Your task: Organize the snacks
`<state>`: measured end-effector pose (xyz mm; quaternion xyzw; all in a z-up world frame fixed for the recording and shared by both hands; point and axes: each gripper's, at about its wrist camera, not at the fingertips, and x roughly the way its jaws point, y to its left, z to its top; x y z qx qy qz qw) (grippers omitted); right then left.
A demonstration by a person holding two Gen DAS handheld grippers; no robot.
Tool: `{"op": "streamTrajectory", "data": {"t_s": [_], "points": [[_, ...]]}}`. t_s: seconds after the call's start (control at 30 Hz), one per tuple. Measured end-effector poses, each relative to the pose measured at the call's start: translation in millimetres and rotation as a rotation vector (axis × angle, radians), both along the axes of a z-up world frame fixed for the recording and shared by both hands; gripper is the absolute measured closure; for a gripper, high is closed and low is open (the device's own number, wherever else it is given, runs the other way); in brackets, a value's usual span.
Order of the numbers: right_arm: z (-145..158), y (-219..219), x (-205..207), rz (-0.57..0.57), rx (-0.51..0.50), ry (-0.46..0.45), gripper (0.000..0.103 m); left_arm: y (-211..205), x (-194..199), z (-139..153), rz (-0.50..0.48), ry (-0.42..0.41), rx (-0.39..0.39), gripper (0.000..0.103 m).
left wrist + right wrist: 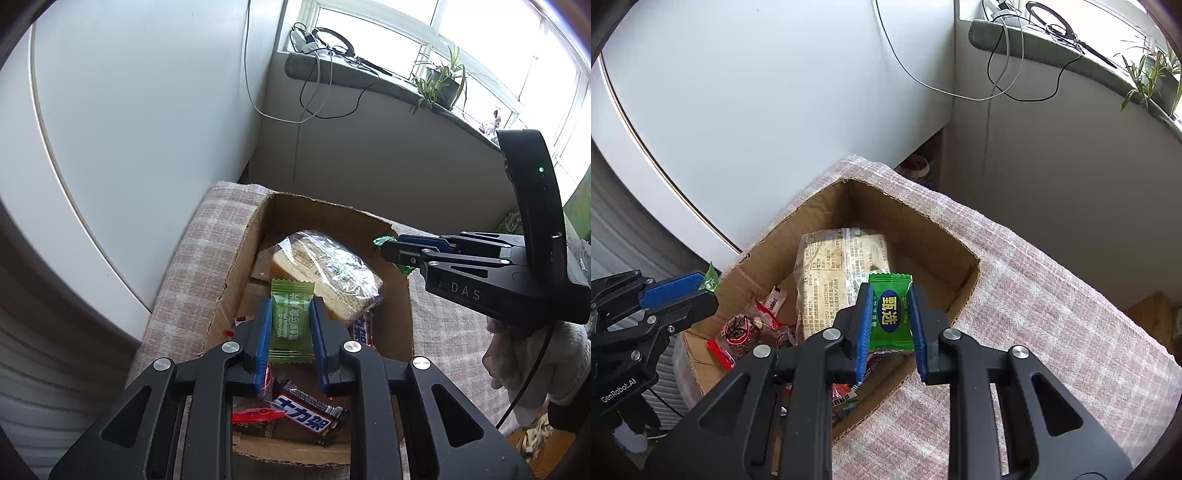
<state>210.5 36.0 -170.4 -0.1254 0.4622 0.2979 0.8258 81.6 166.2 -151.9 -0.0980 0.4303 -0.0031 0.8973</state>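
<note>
An open cardboard box (236, 258) (960, 266) sits on a checked cloth and holds a wrapped bread pack (325, 269) (834, 266), a dark chocolate bar (310, 413) and red-wrapped sweets (738, 332). My left gripper (291, 325) is shut on a light green plum candy sachet (291, 317), held above the box; it also shows in the right wrist view (679, 291). My right gripper (890, 321) is shut on a bright green candy (890, 317) over the box's near right side; it also shows in the left wrist view (395, 251).
The checked cloth (1052, 314) covers the surface around the box. A white cabinet (129, 129) stands to the left. A windowsill (369, 81) with cables and a potted plant (439, 81) lies behind.
</note>
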Motion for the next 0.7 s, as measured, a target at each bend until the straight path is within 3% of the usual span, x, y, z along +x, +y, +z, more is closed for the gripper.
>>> {"op": "streamTrajectory", "data": {"t_s": [0.3, 0.37, 0.43, 0.53, 0.7], "points": [[-7, 5, -1, -0.007, -0.013, 0.014, 0.08, 2, 0, -14, 0.013, 0.04, 0.0, 0.083], [-6, 6, -4, -0.008, -0.023, 0.001, 0.073, 3, 0, -15, 0.015, 0.044, 0.001, 0.082], [-3, 5, -6, -0.018, -0.023, -0.016, 0.054, 3, 0, -16, 0.014, 0.05, -0.003, 0.077], [2, 4, -8, -0.028, -0.008, -0.022, 0.045, 3, 0, -17, 0.019, 0.051, 0.004, 0.065], [9, 4, -12, -0.031, -0.018, -0.049, 0.028, 3, 0, -16, 0.023, 0.049, 0.006, 0.055]]}}
